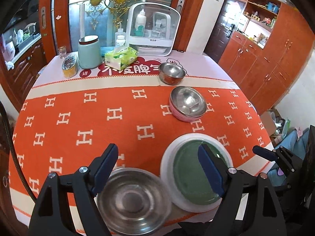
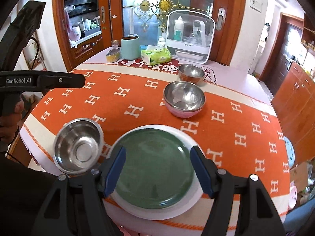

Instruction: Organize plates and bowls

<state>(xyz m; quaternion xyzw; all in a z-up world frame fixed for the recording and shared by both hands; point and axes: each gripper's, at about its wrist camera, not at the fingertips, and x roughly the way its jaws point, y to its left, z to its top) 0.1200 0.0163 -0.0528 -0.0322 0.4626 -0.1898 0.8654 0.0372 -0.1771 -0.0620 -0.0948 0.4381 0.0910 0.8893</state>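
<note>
A bare steel bowl point(image 1: 133, 198) sits near the table's front edge, below and between the fingers of my left gripper point(image 1: 157, 155), which is open and does not touch it. To its right a green plate point(image 1: 189, 177) lies stacked on a white plate point(image 1: 167, 169). In the right wrist view my right gripper point(image 2: 158, 153) hovers open over the green plate point(image 2: 155, 169), with the white plate's rim point(image 2: 157, 214) showing below and the steel bowl point(image 2: 78, 145) to the left. Farther back stand a pink bowl with a steel inside point(image 2: 184, 98) and a steel bowl point(image 2: 191, 72).
The orange patterned tablecloth point(image 1: 78, 118) covers the table. Along the back edge stand a mint canister point(image 1: 88, 53), a tissue pack point(image 1: 121, 57), a foil container point(image 1: 69, 66) and a white storage box point(image 1: 152, 31). A person's hand point(image 2: 9, 118) holds the left gripper.
</note>
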